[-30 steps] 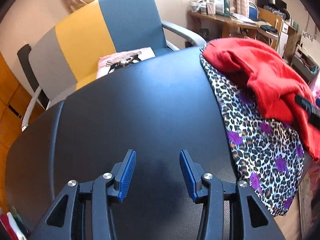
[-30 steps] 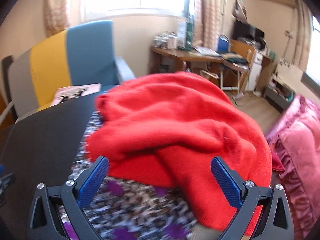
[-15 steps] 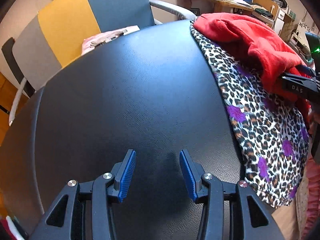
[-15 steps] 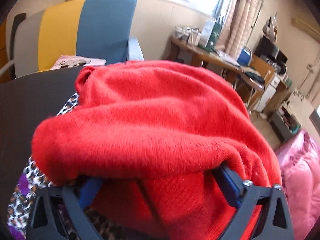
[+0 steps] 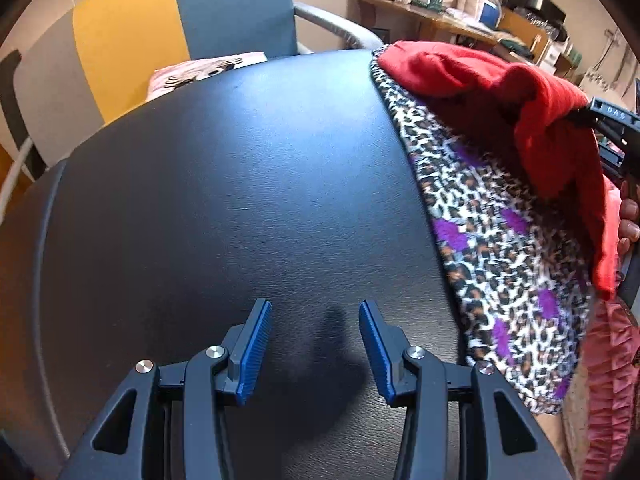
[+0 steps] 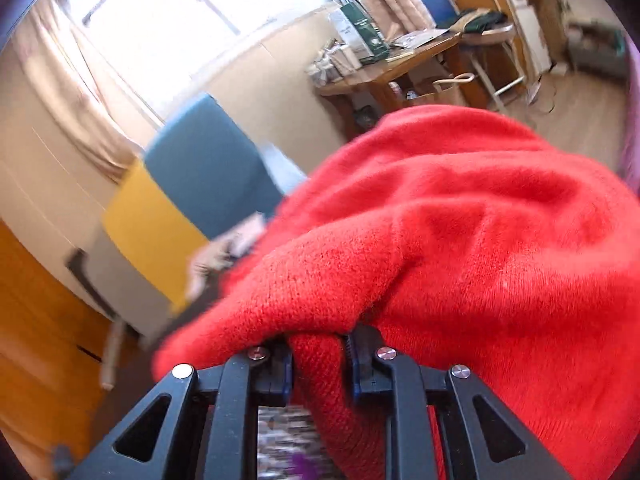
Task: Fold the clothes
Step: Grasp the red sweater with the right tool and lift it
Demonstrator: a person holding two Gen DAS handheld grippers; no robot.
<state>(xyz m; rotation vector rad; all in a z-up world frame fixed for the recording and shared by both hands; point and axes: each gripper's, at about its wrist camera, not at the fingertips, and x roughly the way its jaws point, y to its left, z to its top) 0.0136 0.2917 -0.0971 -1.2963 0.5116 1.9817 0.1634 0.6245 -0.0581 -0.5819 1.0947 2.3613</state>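
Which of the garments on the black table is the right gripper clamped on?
The red knit sweater: the right gripper pinches a fold of it. The leopard-print cloth with purple patches lies flat underneath, ungripped.

White letters "DAS" stand on the right gripper (image 5: 576,114) body.

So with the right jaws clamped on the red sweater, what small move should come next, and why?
Probably lift the red sweater a little and draw it toward the bare black table. The right gripper has just been closing and now pinches a fold of it, while it lies bunched on the leopard-print garment. The left gripper hangs open over the free surface.
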